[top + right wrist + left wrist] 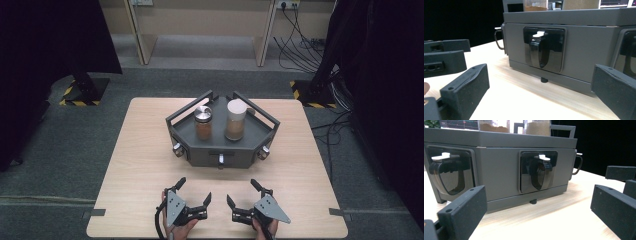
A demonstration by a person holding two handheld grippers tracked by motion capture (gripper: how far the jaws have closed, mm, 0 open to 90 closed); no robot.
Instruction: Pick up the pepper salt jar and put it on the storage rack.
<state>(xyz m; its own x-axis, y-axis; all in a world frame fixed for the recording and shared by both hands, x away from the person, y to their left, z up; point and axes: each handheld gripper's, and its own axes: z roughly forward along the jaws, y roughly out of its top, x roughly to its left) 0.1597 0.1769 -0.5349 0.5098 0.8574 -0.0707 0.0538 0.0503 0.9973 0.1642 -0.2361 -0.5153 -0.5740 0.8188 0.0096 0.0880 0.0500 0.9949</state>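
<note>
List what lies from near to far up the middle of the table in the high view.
Left gripper and right gripper, level at the near edge → bare wooden table → front knob of the grey rack → two jars on top, side by side: metal-lidded jar, white-lidded jar.

Light falls from above onto the tabletop (150, 165), which shows evenly bright in the high view, while the room around its edges sinks into near black. That view is soft and low in detail. In both gripper views the near tabletop is washed out to pale glare, the glossy black panels (537, 171) carry reflections, and the closest jaws look blurred.
</note>
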